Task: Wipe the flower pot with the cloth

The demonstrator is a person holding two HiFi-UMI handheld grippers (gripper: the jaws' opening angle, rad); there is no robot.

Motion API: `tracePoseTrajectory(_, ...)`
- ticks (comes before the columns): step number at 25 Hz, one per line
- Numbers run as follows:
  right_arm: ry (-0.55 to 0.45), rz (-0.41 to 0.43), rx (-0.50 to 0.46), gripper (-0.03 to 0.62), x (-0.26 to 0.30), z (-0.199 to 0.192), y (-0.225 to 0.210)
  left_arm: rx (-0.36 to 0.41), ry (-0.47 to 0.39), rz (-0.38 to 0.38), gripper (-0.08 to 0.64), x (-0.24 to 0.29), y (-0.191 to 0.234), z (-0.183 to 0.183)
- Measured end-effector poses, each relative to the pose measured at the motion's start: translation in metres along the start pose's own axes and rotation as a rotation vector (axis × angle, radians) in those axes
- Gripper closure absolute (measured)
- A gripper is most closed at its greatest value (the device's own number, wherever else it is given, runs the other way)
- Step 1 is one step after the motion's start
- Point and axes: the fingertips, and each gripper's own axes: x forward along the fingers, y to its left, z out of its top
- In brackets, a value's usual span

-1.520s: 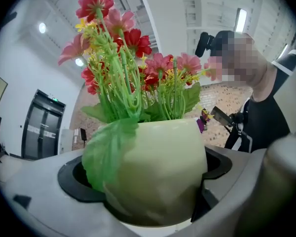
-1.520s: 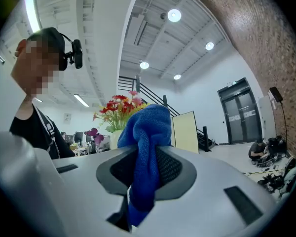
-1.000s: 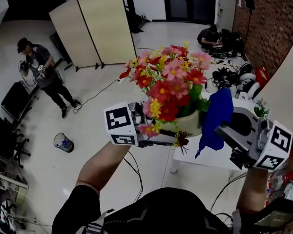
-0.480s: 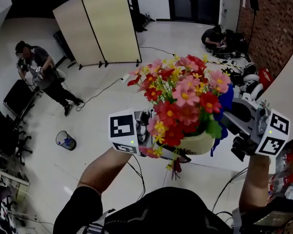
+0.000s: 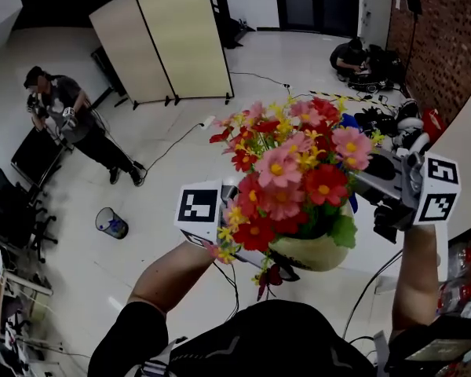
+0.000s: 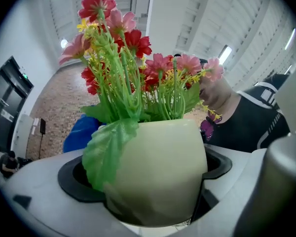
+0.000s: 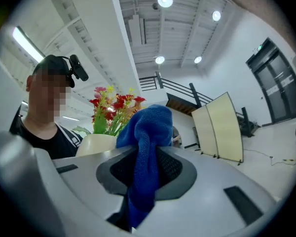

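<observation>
Flowers (image 5: 290,179) are crowding the middle of the head view.
The flower pot (image 6: 158,172) is filling all the room between the left gripper's (image 6: 153,206) jaws, and the cloth (image 7: 145,147) is taking up the gap in the right gripper (image 7: 140,181). The blooms are spreading across in front of the right gripper, blocking a straight pass from above to the pot's rim. Open floor (image 5: 153,210) is lying free out to the left.

Hidden: cloth (image 7: 147,132), nearly all behind the flowers (image 5: 290,179) in head view; flower pot (image 6: 158,172) base, sunk inside left claw (image 6: 153,196); pot rim, under blooms in head view.
</observation>
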Motion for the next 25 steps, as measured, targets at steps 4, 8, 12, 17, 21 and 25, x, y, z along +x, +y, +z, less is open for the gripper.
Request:
tracePoseTrajectory(4, 0.035, 0.183, 0.064, 0.527, 0.013, -0.01, 0.01, -0.002, 0.0, -0.005, -0.023, -0.003, 0.001, -0.006)
tracePoseTrajectory(8, 0.036, 0.257, 0.107, 0.528, 0.008, -0.012, 0.012, 0.011, 0.0, 0.027, -0.023, -0.01, 0.012, -0.009)
tracePoseTrajectory(12, 0.006, 0.255, 0.11, 0.528, -0.006, -0.013, 0.008, 0.009, 0.043, 0.069, -0.023, -0.021, 0.033, -0.023)
tracePoseTrajectory(17, 0.011, 0.236, 0.097, 0.528, -0.02, -0.016, 0.032, -0.023, 0.057, 0.113, -0.023, -0.03, 0.038, -0.028)
tracePoseTrajectory(21, 0.031, 0.266, 0.063, 0.528, -0.02, -0.022, 0.061, -0.019, 0.084, 0.132, -0.023, -0.033, 0.041, -0.03)
tracePoseTrajectory(25, 0.022, 0.273, 0.031, 0.528, -0.025, -0.02, 0.075, -0.009, 0.081, 0.134, -0.023, -0.033, 0.039, -0.027)
